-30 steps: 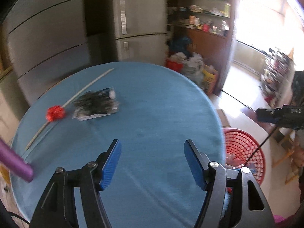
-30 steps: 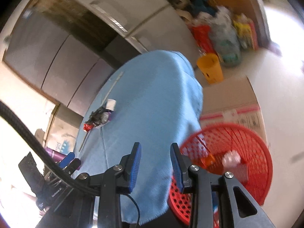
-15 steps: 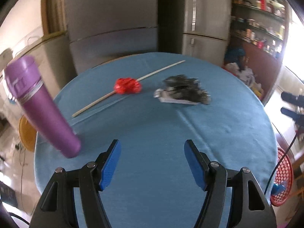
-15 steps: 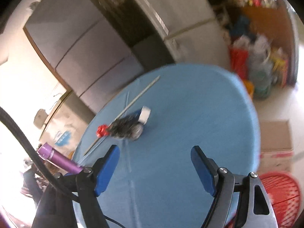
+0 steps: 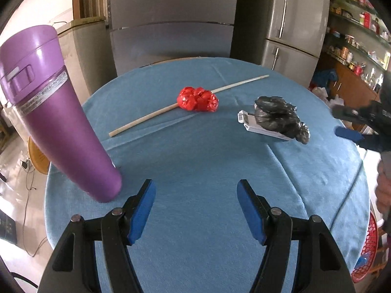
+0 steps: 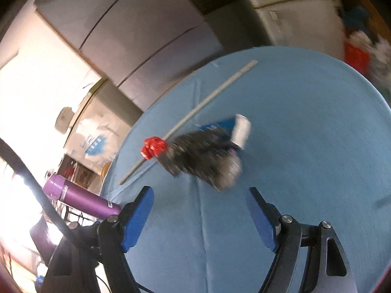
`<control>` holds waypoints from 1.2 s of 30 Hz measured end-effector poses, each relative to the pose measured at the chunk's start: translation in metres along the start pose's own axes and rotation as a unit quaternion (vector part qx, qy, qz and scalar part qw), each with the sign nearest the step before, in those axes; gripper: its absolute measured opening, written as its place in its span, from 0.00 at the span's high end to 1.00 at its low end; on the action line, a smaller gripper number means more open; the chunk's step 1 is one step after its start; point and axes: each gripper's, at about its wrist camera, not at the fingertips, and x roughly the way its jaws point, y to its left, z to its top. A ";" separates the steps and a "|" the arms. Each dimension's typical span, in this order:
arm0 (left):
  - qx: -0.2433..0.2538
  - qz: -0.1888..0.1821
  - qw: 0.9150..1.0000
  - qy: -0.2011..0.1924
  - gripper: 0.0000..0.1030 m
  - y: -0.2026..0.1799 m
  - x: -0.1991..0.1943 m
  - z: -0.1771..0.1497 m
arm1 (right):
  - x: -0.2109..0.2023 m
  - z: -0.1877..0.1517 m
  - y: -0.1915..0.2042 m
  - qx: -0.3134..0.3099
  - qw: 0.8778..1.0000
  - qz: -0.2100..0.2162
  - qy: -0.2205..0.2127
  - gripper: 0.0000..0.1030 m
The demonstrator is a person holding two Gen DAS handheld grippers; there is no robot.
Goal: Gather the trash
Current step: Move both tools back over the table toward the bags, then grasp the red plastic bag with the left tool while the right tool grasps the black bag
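- The left gripper and right gripper are both wide open and hold nothing, ready to grab.
- The crumpled black plastic bag lies on the round blue cloth surface, right of the red crumpled wrapper.
- The thin pale stick touches the red wrapper.
- A tall purple plastic bottle stands left of the wrapper, likely not trash.

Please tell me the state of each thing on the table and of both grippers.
Left hand-held gripper: open, empty.
Right hand-held gripper: open, empty.
Tall purple plastic bottle: upright, lid closed.
Crumpled red plastic wrapper: lying against thin pale stick.
Crumpled black plastic bag: resting on flat white box.
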 end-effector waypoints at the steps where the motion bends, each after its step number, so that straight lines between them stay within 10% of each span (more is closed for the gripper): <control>1: -0.004 0.000 1.000 0.000 0.32 0.001 0.001 0.005 | 0.006 0.004 0.003 -0.006 1.000 -0.005 0.000 0.22; 12: -0.091 0.006 0.996 -0.003 0.30 0.013 0.048 0.118 | 0.085 0.018 0.020 -0.098 0.993 -0.059 0.022 0.58; 18: -0.100 0.023 0.994 0.045 0.27 0.005 0.113 0.158 | 0.084 0.014 0.017 -0.117 0.991 -0.064 0.028 0.60; 28: -0.134 0.024 0.985 0.106 0.37 0.007 0.180 0.157 | 0.086 0.015 0.013 -0.123 0.990 -0.069 0.021 0.41; 36: -0.129 -0.005 0.988 0.085 0.47 0.013 0.170 0.140 | 0.080 0.010 0.016 -0.139 0.988 -0.062 0.008 0.55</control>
